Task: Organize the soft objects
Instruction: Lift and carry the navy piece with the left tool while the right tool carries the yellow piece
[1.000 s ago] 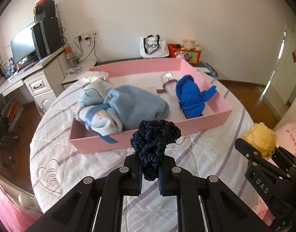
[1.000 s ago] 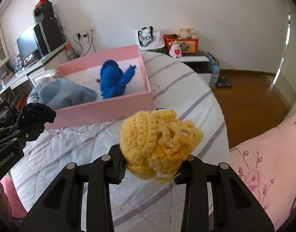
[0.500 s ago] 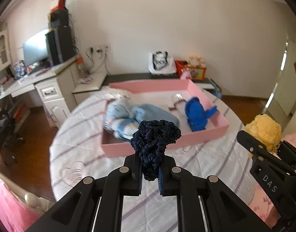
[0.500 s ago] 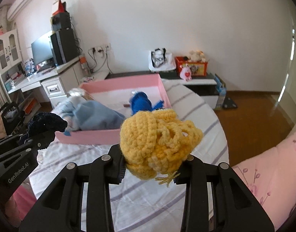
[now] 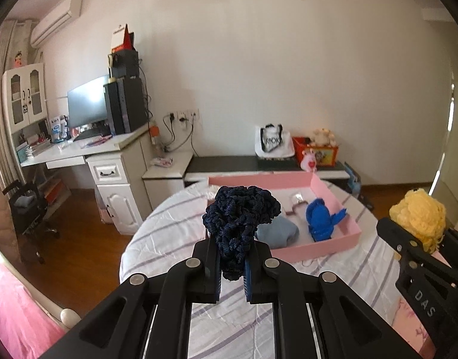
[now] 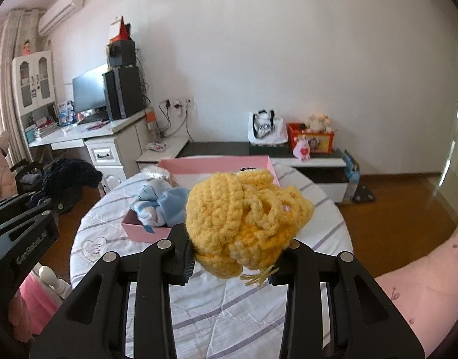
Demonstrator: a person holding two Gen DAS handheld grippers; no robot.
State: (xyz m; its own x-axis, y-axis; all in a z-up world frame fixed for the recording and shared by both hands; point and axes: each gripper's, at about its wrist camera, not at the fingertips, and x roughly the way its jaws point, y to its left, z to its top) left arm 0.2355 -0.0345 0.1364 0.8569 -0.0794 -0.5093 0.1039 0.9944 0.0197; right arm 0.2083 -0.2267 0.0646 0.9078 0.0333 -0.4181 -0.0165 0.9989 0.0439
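Observation:
My left gripper [image 5: 232,264] is shut on a navy crocheted piece [image 5: 241,218], held high above the round table [image 5: 169,239]. My right gripper [image 6: 232,257] is shut on a yellow crocheted piece [image 6: 244,221]; it also shows in the left wrist view [image 5: 417,218]. A pink box [image 5: 318,248] on the table holds a light blue cloth bundle [image 5: 277,230] and a royal blue knitted toy [image 5: 321,220]. In the right wrist view the box [image 6: 145,233] lies behind the yellow piece, and the navy piece [image 6: 70,176] shows at the left.
The table has a white cloth with lilac stripes [image 6: 235,308]. Behind it stand a low dark cabinet [image 5: 229,164] with a tote bag [image 5: 272,145] and an orange toy box [image 5: 318,149]. A desk with monitor [image 5: 85,104] is at the left. Pink bedding [image 6: 423,269] lies right.
Both grippers have risen and pulled back from the table, each holding its crocheted piece. The pink box looks smaller and farther away; more of the room shows.

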